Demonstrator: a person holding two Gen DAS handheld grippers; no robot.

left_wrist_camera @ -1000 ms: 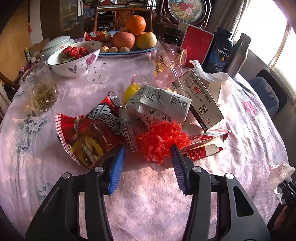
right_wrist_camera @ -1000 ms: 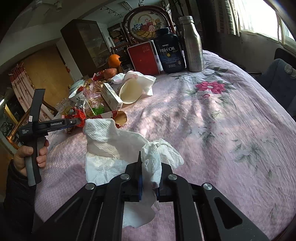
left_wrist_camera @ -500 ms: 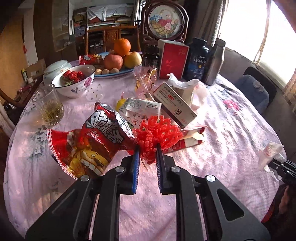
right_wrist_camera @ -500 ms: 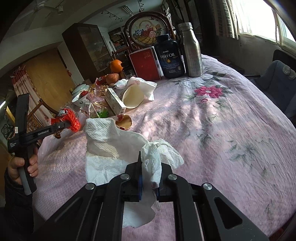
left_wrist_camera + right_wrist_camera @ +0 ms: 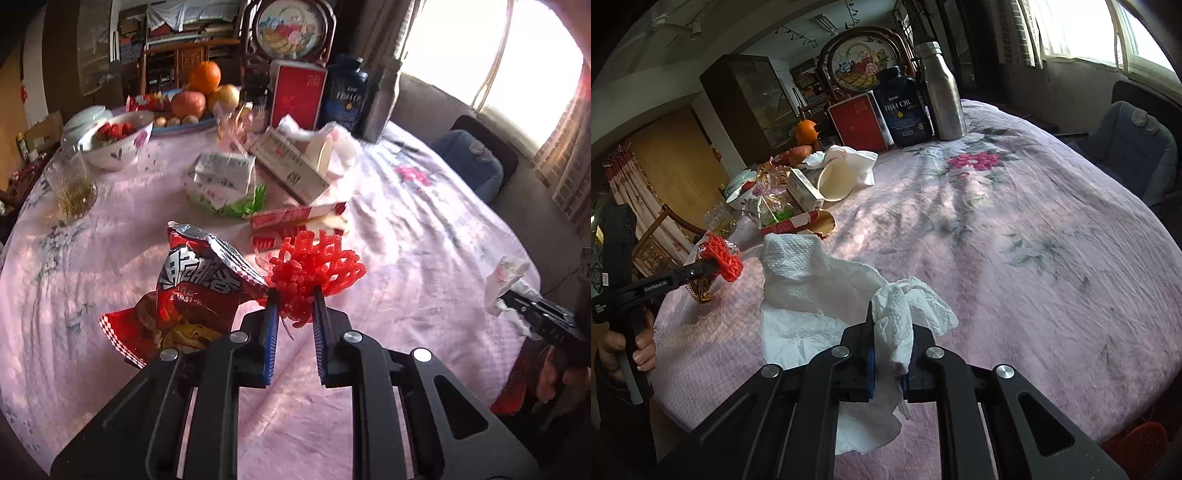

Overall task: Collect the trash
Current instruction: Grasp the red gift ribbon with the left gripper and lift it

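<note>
My left gripper [image 5: 293,306] pinches the red foam net [image 5: 314,271] above the pink tablecloth [image 5: 424,229], a red snack bag [image 5: 192,299] pressed against its left finger. My right gripper [image 5: 888,354] clamps a crumpled paper towel [image 5: 827,291] (cartons [image 5: 221,173] clutter the far side).

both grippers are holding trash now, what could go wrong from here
1. The left gripper pinches only the lower edge of the red foam net; the springy mesh may slip free.
2. The snack bag hangs beside the net, seemingly caught along; it might drop off.
3. The right gripper grips one twisted corner of the paper towel; the loose rest could tear or snag on the tablecloth.
</note>
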